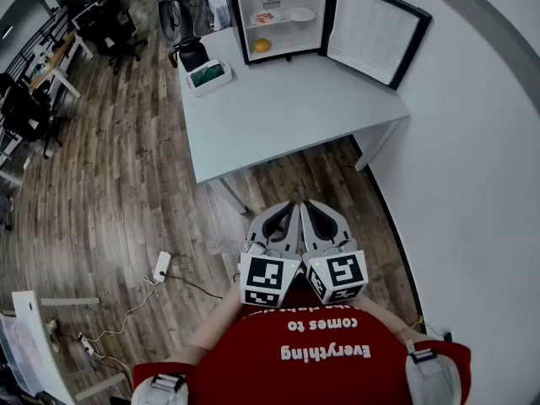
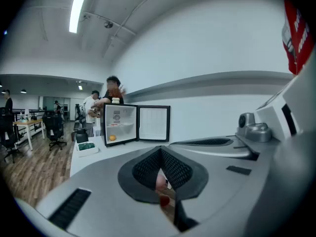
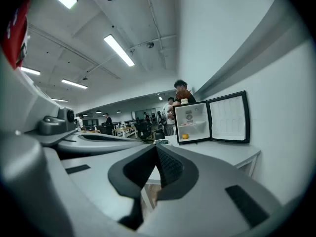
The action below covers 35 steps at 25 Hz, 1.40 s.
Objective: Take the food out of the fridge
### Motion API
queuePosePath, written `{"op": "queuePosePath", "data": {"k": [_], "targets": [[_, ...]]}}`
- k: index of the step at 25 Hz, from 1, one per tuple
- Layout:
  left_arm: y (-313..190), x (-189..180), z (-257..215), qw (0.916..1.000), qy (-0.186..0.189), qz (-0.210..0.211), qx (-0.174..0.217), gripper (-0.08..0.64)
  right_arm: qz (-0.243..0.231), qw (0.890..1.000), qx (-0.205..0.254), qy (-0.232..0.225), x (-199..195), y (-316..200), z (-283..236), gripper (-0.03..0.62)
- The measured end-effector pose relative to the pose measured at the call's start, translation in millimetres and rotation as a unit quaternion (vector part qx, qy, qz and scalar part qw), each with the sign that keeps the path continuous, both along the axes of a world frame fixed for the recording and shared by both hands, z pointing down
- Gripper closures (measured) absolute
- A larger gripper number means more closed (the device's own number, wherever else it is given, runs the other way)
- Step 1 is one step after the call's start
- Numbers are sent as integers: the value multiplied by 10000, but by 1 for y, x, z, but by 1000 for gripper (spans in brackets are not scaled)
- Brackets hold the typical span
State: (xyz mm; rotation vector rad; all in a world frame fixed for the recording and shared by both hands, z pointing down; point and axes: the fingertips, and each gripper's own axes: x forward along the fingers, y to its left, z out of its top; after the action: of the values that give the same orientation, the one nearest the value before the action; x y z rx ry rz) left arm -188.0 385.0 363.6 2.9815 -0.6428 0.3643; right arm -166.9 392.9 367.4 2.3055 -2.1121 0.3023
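At the far end of the white table (image 1: 287,116), upper middle of the head view, the small fridge (image 1: 240,24) stands with its door (image 1: 375,32) wide open to the right, so the opening step looks done. Nothing seems to be out yet. On the upper shelf sit a white plate (image 1: 300,13) and a flat reddish item (image 1: 266,18) I can't make out. An orange (image 1: 262,45) lies on the bottom of the fridge at the left. The table in front of the fridge is bare.

Low in the frame, close to the person's chest and well apart from the table, the left gripper (image 1: 291,209) and right gripper (image 1: 308,209) sit side by side, nearly touching. In the left gripper view the fingers (image 2: 144,169) meet at the tips with nothing between them. The right pair (image 3: 170,168) are closed and empty too. By my reckoning the whole reach, grasp and carry is left to do.

A stretch of wood floor (image 1: 126,184) lies open at the left of the frame. The wall (image 1: 472,142) runs close along the table's right side, and the open door angles toward it, so coming in from the middle or left looks freer. A white tray (image 1: 207,76) holding something green sits at the table's left edge, just beside the fridge. The broad bare middle leaves room to set food down.
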Motion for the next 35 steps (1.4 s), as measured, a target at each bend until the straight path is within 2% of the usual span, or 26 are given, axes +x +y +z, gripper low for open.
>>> {"op": "queuePosePath", "data": {"k": [7,12,20,25,30,35], "targets": [[0,20,0,9999,-79,98,-26,560,14,10000,-53,-63,19,1,1,580],[-1,42,4,9999,-72,8,-130,560,-44,9999,-49,-89,41,-1,5,580],[-24,67,19,9991,-202,-224,-308,560,-306,9980,-333,-448,67,-24,22,580],[-70,102,31,9992,-209,-203,-259,560,-208,9986,-302,-387,102,-71,35,580],[-151,136,33,9995,-137,-186,-228,560,-238,9989,-341,-233,135,-151,38,580],[-229,164,13,9996,-200,-188,-73,560,-382,9986,-356,-63,163,-231,18,580]]}}
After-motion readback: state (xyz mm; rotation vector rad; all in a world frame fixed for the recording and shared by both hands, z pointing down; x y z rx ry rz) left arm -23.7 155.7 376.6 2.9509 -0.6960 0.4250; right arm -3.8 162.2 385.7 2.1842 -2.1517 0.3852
